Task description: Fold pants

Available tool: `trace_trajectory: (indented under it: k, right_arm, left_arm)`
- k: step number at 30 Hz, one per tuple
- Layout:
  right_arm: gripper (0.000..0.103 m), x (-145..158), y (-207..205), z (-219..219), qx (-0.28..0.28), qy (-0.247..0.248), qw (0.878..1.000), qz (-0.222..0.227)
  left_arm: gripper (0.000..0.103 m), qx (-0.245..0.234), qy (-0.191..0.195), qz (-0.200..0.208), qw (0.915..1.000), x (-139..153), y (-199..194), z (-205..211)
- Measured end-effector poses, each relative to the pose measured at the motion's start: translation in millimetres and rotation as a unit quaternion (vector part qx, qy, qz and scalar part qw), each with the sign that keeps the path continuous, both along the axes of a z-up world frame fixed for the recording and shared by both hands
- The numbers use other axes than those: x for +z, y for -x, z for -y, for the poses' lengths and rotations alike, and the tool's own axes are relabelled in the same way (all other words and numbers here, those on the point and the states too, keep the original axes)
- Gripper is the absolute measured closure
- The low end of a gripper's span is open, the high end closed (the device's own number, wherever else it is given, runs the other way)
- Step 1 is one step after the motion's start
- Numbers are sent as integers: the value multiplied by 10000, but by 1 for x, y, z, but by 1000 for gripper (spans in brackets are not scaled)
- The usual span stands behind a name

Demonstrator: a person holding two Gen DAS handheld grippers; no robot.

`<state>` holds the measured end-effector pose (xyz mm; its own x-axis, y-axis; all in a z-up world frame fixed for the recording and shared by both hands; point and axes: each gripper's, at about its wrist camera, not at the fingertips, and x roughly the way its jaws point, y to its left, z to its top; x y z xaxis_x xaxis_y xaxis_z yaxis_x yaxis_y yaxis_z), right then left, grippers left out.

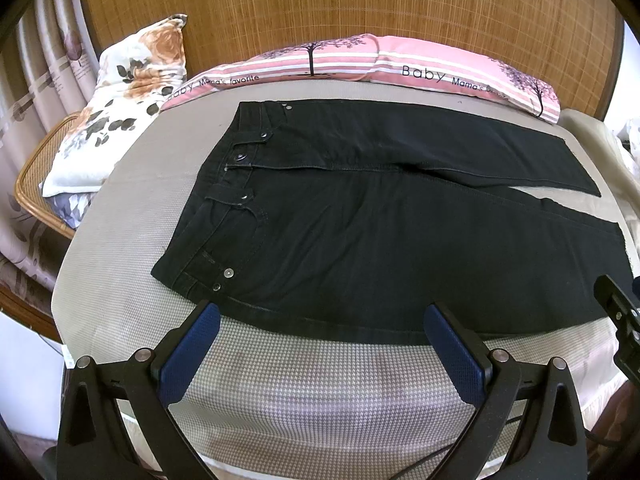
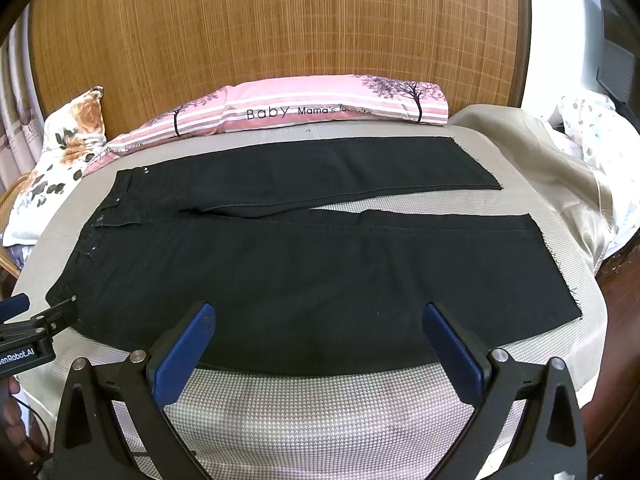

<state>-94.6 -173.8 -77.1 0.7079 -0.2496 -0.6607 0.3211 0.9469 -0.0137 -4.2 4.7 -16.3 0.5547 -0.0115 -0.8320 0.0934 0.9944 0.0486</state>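
Observation:
Black pants (image 1: 360,232) lie flat on the bed, waistband to the left, both legs stretching right and slightly spread. My left gripper (image 1: 322,314) hovers open over the near edge of the pants by the hip, its blue pads (image 1: 188,354) wide apart with nothing between them. In the right wrist view the same pants (image 2: 312,268) span the bed. My right gripper (image 2: 320,312) is open above the near leg's lower edge, holding nothing. The left gripper's body (image 2: 28,328) shows at the left border there, and the right gripper's body (image 1: 620,316) at the right border of the left wrist view.
A houndstooth bed cover (image 1: 320,396) lies under the pants. A pink striped pillow (image 2: 312,108) and a floral pillow (image 1: 120,96) sit at the back against a woven headboard (image 2: 280,28). Beige bedding (image 2: 560,184) is bunched at the right. A rattan chair (image 1: 36,184) stands left.

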Motion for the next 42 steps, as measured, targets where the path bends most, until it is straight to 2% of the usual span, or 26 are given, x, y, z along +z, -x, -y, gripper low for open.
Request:
trace_trajectory:
  k: [29,37,42]
  right_arm:
    - [0,0,-2,3,60,-96,9999,39]
    - [0,11,-7,5,278,-186,9992,220]
    - [0,17,-18,1,611,-13,9975,350]
  left_arm:
    - [2,22,19,-12,10000,-2,-3,2]
    - [2,47,154,112,9998,3,-25,-9]
    - [2,124,373,248,9989,13,-50,-30]
